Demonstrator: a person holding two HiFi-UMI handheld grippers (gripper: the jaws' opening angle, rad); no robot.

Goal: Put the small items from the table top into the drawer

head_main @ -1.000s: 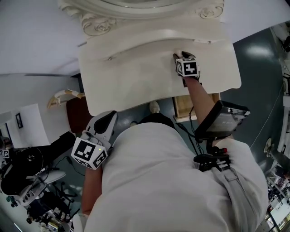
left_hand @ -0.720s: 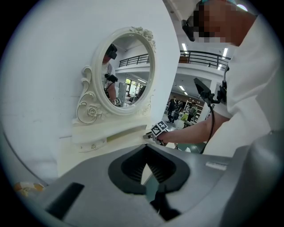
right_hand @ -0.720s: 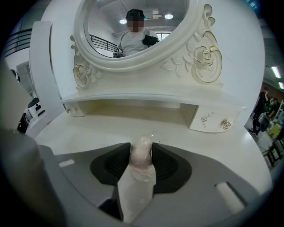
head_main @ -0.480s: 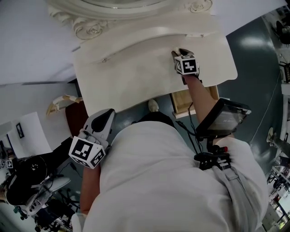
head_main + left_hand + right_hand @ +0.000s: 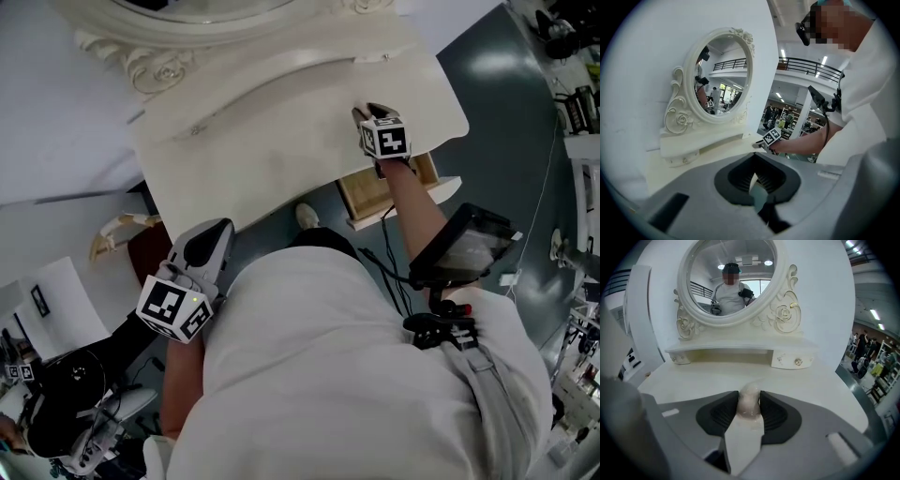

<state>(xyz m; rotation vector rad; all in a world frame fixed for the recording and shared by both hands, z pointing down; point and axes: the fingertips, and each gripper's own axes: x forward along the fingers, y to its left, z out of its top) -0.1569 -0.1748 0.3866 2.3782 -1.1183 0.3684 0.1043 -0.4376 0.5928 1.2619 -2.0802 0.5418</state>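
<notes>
My right gripper (image 5: 367,112) is over the right part of the white vanity top (image 5: 272,155), near its front edge. Its jaws have just been closing and are shut on a small pale, rounded item (image 5: 749,405), seen between the pads in the right gripper view, my right gripper (image 5: 750,397) aimed at the mirror. Below that front edge an open drawer (image 5: 375,192) with a wooden inside sticks out. My left gripper (image 5: 217,232) hangs off the table at the lower left, its tips together with nothing between them, my left gripper (image 5: 756,176) looking across the top.
An oval mirror (image 5: 726,277) in a carved white frame stands at the back, over a low shelf with a small knobbed drawer (image 5: 798,362). A dark screen device (image 5: 464,246) hangs at the person's waist. A brown seat (image 5: 155,246) stands left of the person.
The right gripper has drawn back toward the table's front right edge with the pale item. More of the open drawer shows under the edge. The left gripper has stayed put.
</notes>
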